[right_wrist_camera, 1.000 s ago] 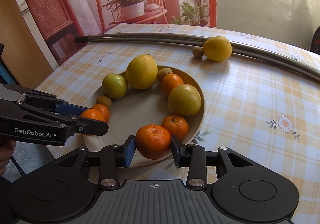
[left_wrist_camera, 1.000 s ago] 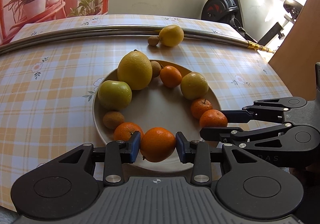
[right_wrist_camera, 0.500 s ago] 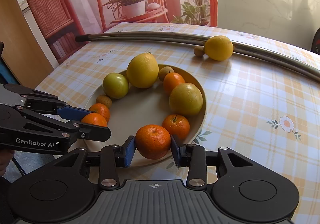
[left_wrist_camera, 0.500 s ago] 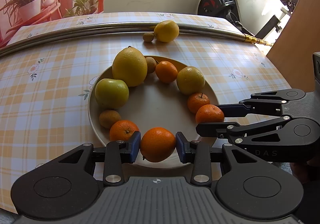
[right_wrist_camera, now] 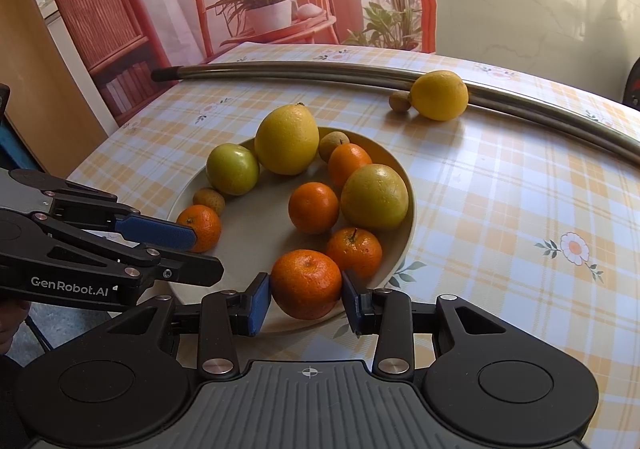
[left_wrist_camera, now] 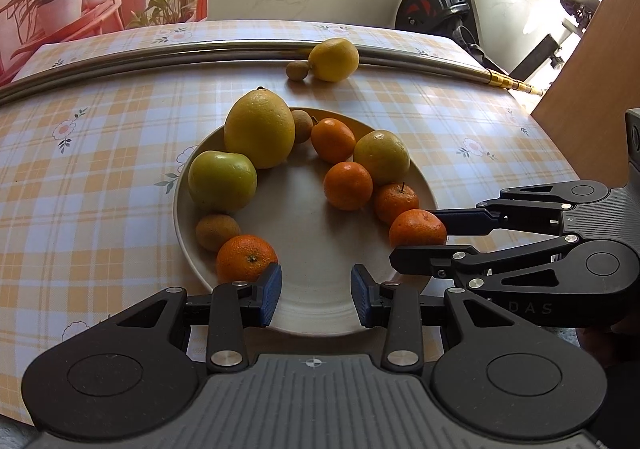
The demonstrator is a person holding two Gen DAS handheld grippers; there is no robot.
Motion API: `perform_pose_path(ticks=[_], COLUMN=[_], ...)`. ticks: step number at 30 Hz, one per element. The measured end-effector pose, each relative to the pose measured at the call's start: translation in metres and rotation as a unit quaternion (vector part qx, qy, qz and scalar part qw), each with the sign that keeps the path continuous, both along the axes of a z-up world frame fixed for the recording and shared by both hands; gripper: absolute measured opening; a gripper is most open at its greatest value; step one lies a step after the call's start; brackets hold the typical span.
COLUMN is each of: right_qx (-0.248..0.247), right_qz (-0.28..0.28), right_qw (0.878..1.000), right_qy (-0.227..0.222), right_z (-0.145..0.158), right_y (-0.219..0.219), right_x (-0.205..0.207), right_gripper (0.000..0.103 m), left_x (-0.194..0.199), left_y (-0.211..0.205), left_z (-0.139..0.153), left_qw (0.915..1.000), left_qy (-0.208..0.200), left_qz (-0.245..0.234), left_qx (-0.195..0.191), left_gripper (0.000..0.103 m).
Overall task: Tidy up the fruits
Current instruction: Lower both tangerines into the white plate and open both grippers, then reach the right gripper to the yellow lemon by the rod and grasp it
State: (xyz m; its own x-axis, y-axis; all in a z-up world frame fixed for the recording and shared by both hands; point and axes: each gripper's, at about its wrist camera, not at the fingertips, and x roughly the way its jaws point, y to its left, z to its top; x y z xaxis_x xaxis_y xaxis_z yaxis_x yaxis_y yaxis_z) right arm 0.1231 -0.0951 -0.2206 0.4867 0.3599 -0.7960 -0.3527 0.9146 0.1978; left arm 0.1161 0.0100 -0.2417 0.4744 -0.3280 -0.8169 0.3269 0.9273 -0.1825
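A beige plate on the checked tablecloth holds a large yellow citrus, a green apple, a yellow-green citrus, several tangerines and small brown fruits. My left gripper hovers open over the plate's near rim, nothing between its blue pads; a tangerine lies just left of it. One loose tangerine rests nearer the plate's middle. My right gripper is shut on a tangerine at the plate's near edge. A lemon and a small brown fruit lie off the plate.
A long metal pole runs across the far side of the table, behind the lemon. An exercise bike and a wooden board stand beyond the right edge. A red chair with potted plants stands behind the table.
The tangerine that sat between my left gripper's pads now lies further in on the plate beside the yellow-green citrus, and those pads are empty. The right gripper still grips its tangerine.
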Motion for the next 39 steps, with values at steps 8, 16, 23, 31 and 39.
perform_pose_path(ticks=[8,16,23,31,39], right_qx=[-0.002,-0.001,0.001,0.015,0.033], right_qz=[0.0,-0.002,-0.005,-0.02,-0.056], right_qw=[1.0,1.0,1.0,1.0,0.997], right_qy=[0.001,0.0,-0.002,-0.015,-0.034], right_z=[-0.002,0.0,0.002,0.013,0.031], right_y=[0.001,-0.001,-0.004,-0.015,-0.04], right_x=[0.0,0.001,0.001,0.004,0.023], right_gripper=[0.035,0.036,0.037,0.037,0.038], left_x=[0.0,0.0,0.001,0.014,0.037], left_y=[0.001,0.002,0.003,0.014,0.021], left_z=[0.0,0.0,0.003,0.019,0.05], left_qw=[1.0,1.0,0.9999,0.9989,0.996], left_qy=[0.001,0.0,-0.003,-0.028,-0.073], left_qz=[0.004,0.006,0.011,0.036,0.052], left_qx=[-0.003,-0.004,-0.003,-0.008,-0.007], left_gripper=[0.04,0.04,0.04,0.04,0.04])
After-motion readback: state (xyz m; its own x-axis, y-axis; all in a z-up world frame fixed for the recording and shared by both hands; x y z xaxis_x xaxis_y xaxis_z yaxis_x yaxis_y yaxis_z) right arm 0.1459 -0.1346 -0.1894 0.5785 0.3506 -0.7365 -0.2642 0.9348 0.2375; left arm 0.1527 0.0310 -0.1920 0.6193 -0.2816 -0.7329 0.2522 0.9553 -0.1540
